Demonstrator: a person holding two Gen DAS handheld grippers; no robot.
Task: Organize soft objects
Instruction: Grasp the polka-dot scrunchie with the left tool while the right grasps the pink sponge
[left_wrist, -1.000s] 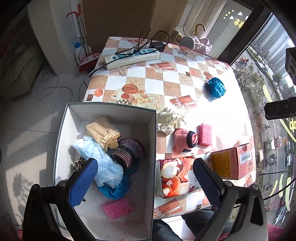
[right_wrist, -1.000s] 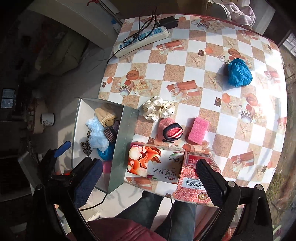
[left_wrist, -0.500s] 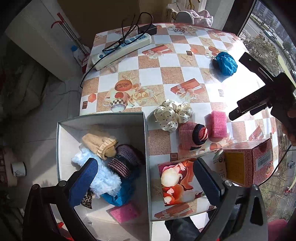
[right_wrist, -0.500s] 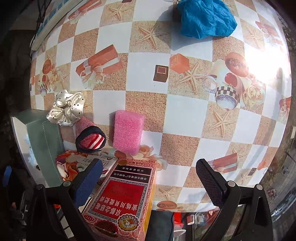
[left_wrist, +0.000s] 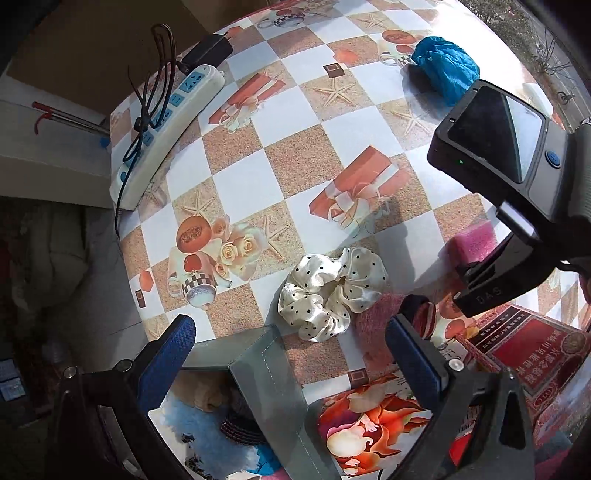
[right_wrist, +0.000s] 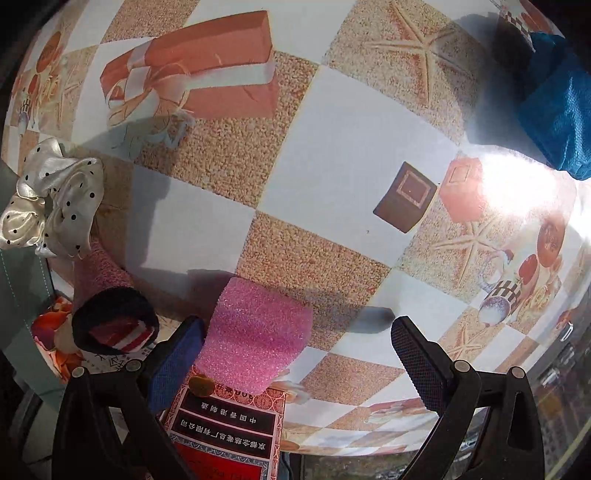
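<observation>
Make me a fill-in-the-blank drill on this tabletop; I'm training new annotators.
1. The cream satin scrunchie carries black ____.
2. The foam block near the right tongs is coloured ____.
3. The crumpled cloth at the table's far side is ____.
4. Both tongs, including the left tongs, stand ____.

Missing: dots; pink; blue; open

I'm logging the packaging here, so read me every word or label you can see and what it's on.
"京都念慈菴总厂有限公司": red box, upside down.
"中国香港制造": same box, the line below.
"DAS": embossed on the right gripper, seen from the left wrist.
Tissue pack and power strip: print too blurred to read.
</observation>
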